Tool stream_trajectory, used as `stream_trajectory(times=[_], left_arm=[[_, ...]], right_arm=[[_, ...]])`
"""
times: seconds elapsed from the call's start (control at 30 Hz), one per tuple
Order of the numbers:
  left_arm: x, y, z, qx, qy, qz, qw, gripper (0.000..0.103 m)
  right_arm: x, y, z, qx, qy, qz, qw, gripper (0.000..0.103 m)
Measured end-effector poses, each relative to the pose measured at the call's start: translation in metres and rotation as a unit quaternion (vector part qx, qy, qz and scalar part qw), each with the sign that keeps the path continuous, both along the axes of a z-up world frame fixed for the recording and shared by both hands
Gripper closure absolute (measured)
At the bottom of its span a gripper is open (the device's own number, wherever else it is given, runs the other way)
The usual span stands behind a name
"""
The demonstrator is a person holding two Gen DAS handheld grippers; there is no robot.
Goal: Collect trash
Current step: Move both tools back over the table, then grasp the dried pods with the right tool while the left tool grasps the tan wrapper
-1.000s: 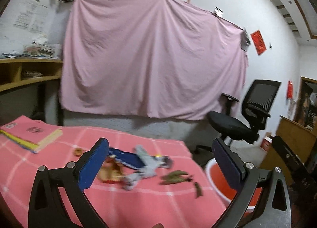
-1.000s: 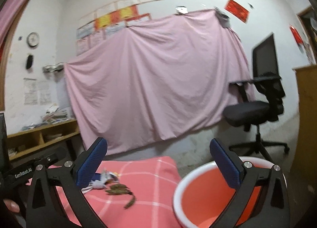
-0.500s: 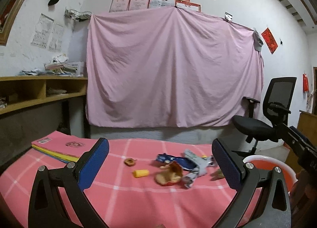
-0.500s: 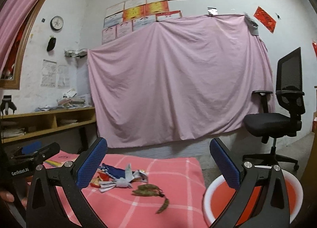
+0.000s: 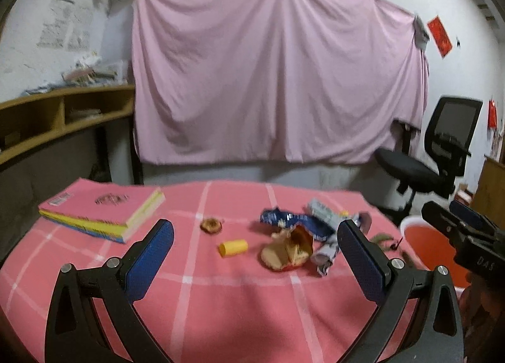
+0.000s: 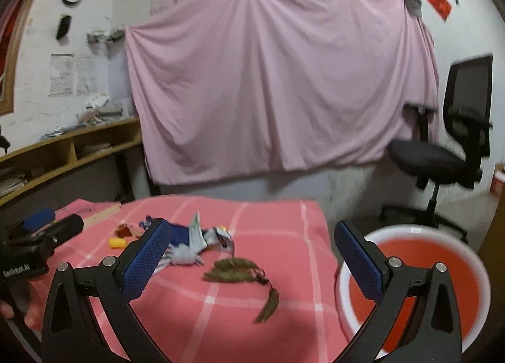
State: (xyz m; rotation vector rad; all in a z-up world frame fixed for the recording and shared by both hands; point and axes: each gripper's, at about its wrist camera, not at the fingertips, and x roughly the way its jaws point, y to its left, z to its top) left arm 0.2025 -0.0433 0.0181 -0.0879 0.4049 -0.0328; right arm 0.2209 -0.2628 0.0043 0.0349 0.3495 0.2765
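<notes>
Seemingly idle, the left gripper (image 5: 255, 247) hung above the pink checked tablecloth (image 5: 240, 309) in the left wrist view, its blue-padded jaws spread wide with nothing between them. Beyond it, the trash lay in a loose cluster toward the far right part of the cloth: a small yellow cylinder (image 5: 233, 248), a brown round scrap (image 5: 210, 225) behind it, a torn orange-brown wrapper (image 5: 288, 252), a crumpled blue wrapper (image 5: 290, 220) and a grey-white wrapper (image 5: 328, 236) lying across it. A few dry green leaves (image 5: 383, 239) sat near the cloth's right edge. A stack of books with a pink cover (image 5: 101, 209) rested at the far left corner. Off the right edge stood the bin (image 5: 410, 227), white-rimmed and orange inside, mostly hidden behind the other gripper's body; what it held could not be told from here.

From the right wrist view, the right gripper (image 6: 252, 257) was likewise spread wide and empty, held partly over the cloth's right edge. The bin (image 6: 473, 271) stood just beside the table, below its level, and the visible part of its orange interior looked bare. On the cloth lay the leaves (image 6: 232, 269) with a separate leaf (image 6: 268, 307) nearer the camera, then the grey-white wrapper (image 6: 195, 244), the blue one (image 6: 180, 233) and the yellow cylinder (image 6: 116, 242) farther left. A hand (image 6: 12, 309) showed at the left edge.
</notes>
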Motion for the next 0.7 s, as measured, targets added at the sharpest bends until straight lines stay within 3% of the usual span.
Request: stream_trajectory(times=[0.1,0.17,0.3,0.33,0.47,0.53,0.7], left_arm=[[0.017,-0.004,-0.008,0.003,0.043,-0.01,0.999,0.003],[0.027,-0.009,-0.014,0.001,0.069,-0.023,0.9974,0.01],[0.045,-0.015,-0.023,0.0,0.114,-0.05,0.9923,0.042],[0.05,-0.016,-0.026,-0.002,0.125,-0.058,0.9905,0.047],[0.061,-0.019,-0.034,-0.016,0.15,-0.079,0.9854,0.057],[0.066,-0.019,-0.037,-0.023,0.162,-0.085,0.9828,0.066],[0.072,-0.017,-0.034,-0.041,0.173,-0.092,0.9797,0.069]], right_arm=[[0.011,-0.003,-0.008,0.007,0.041,0.004,0.999,0.0],[0.018,-0.001,-0.014,0.006,0.07,0.011,0.997,0.003],[0.029,0.004,-0.024,-0.005,0.118,0.026,0.993,0.011],[0.031,0.005,-0.026,-0.008,0.127,0.028,0.992,0.017],[0.04,0.01,-0.033,-0.021,0.16,0.035,0.986,0.022],[0.042,0.011,-0.036,-0.022,0.173,0.04,0.984,0.034],[0.045,0.01,-0.038,-0.018,0.188,0.049,0.981,0.052]])
